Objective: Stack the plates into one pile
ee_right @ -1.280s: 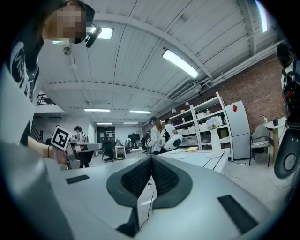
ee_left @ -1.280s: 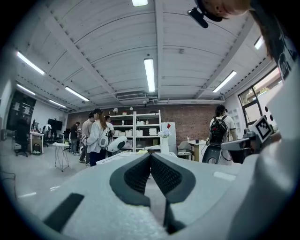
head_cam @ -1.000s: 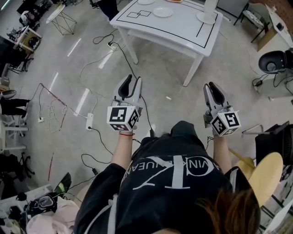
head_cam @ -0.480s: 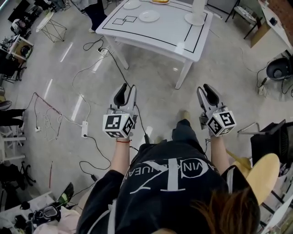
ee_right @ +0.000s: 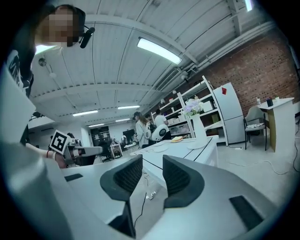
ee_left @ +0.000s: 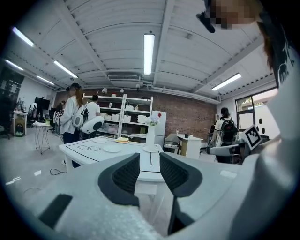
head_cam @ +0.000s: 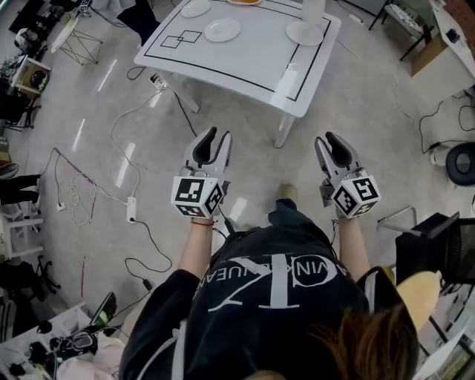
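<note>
While the person is facing the white counter (head_cam: 245,63) from well short of it, both claws are hovering over the floor on its near side. The left claw (head_cam: 215,136) is sitting released, with nothing between its jaws. The right claw (head_cam: 327,139) has just been opening its jaws and is likewise carrying nothing. Plates (head_cam: 223,30) are lying apart on the counter, one of them sitting under a tall vase (head_cam: 313,9) near the counter's right edge. Pulling that plate is likely risking a toppled vase, and the power strip (head_cam: 132,210) lying left of the counter is threatening a trip.
</note>
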Tool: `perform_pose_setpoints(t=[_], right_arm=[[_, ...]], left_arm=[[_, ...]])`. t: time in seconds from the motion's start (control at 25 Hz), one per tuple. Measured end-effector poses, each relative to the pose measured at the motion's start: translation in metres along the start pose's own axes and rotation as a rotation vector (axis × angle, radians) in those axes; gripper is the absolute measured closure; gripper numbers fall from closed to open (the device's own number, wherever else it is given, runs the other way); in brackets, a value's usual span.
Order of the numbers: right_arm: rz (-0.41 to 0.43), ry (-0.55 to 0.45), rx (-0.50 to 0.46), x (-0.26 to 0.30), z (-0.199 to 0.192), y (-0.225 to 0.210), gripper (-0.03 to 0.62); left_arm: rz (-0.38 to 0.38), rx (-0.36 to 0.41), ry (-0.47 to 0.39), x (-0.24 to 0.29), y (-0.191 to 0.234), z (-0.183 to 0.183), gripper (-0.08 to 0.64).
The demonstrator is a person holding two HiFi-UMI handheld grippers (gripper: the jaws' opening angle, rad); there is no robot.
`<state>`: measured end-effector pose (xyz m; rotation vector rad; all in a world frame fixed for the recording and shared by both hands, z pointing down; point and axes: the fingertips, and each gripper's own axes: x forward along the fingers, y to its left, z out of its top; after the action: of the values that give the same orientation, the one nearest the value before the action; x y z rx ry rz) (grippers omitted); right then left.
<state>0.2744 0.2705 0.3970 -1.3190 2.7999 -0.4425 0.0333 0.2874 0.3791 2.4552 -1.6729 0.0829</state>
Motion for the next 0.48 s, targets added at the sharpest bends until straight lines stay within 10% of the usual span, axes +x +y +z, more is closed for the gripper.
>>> perform_pose_setpoints(t=[0.48], right_arm=[[0.107, 0.06, 0.005, 0.039, 0.025, -0.109, 0.472]], left_arm=[[0.067, -0.012, 0.004, 0.114, -0.036, 0.012, 0.423]])
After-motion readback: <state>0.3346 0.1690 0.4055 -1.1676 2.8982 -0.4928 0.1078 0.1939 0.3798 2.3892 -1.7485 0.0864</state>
